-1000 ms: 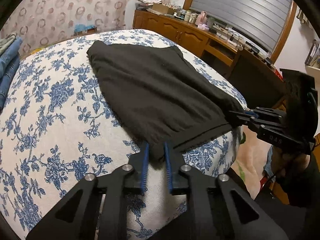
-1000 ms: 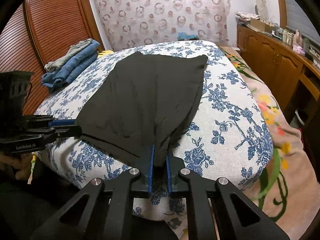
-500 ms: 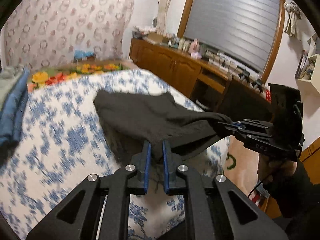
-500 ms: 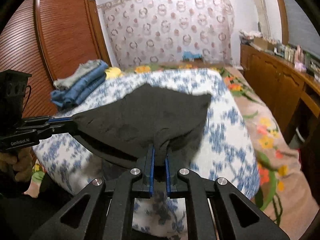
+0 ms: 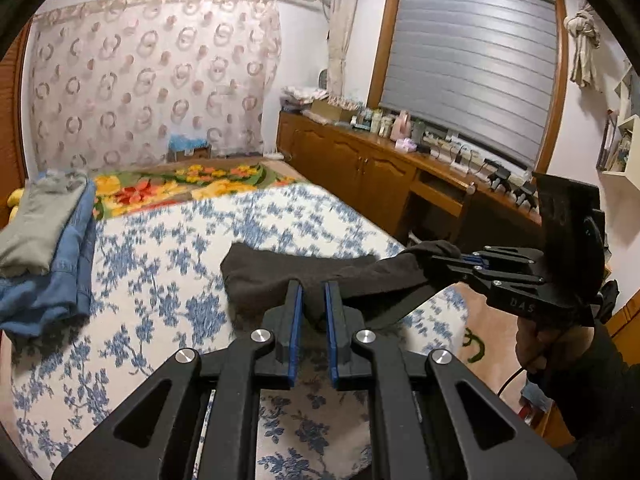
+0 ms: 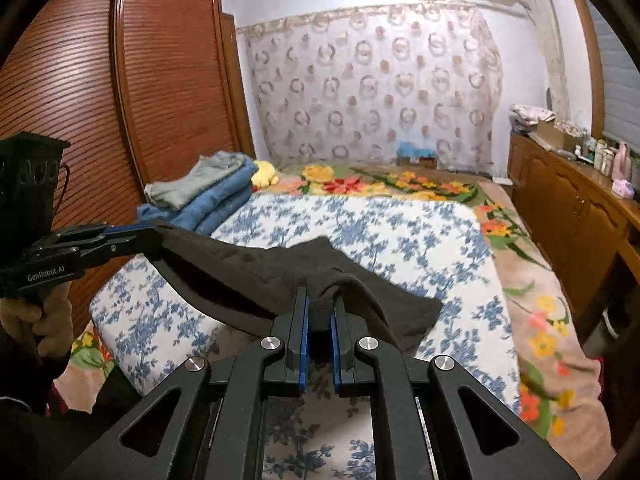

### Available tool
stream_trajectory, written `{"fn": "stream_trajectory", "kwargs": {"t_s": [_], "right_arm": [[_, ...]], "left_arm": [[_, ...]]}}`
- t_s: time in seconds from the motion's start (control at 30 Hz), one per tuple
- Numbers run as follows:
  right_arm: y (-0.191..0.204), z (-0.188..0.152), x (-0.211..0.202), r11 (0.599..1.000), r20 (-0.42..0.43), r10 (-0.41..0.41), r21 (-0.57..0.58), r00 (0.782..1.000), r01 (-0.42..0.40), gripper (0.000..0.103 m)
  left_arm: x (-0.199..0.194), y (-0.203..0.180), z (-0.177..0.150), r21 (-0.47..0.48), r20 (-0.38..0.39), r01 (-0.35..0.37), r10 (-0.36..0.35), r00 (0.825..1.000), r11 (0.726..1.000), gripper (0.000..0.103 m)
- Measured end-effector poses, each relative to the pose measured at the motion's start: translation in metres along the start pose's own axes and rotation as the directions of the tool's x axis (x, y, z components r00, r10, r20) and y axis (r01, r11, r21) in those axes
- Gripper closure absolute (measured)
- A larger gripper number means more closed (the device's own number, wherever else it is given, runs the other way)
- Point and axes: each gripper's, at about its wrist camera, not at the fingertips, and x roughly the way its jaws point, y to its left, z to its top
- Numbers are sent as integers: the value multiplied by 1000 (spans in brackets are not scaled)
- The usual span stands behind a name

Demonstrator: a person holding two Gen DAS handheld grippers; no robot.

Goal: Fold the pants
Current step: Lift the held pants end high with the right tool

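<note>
Pants point(image 5: 256, 276) pinched by both tongs, lifted w/ far end on bed point(image 5: 168, 264).

A bed point(image 5: 168, 240) with a blue-flowered white cover fills the middle, a bright flowered blanket point(image 6: 384, 184) at its far end. Behind it hangs a curtain point(image 5: 152, 80) printed with rings. A ribbed wooden wardrobe point(image 6: 100, 92) stands on one side (dark red-brown). Along the other runs a low wooden cabinet point(image 5: 360, 168), cluttered on top, under a window with a grey blind point(image 5: 468, 64).
</note>
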Motion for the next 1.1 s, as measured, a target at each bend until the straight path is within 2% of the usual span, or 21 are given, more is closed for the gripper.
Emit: {"fn": "stream_trajectory", "kwargs": {"t_s": [0.3,0.57,0.87,1.0,1.1], "right_arm": [[-21,0,58,999,-104,8,48,995,-3,95],[-35,13,91,997,-131,34,73,991,-25,95],[-55,45,131,997,-131,53,67,990,-44,95],[-60,76,144,999,-109,45,24,993,-42,95],[-58,114,148,999,-67,26,-45,997,-29,95]], "left_arm": [[47,15,-19,-48,-103,2,-7,995,999,91],[70,30,-9,-74,-135,-12,2,991,997,91],[98,52,22,-95,-139,-37,23,990,995,91],[101,64,58,-89,-97,-53,44,994,995,91],[99,72,94,-72,-38,-73,70,997,995,91]]}}
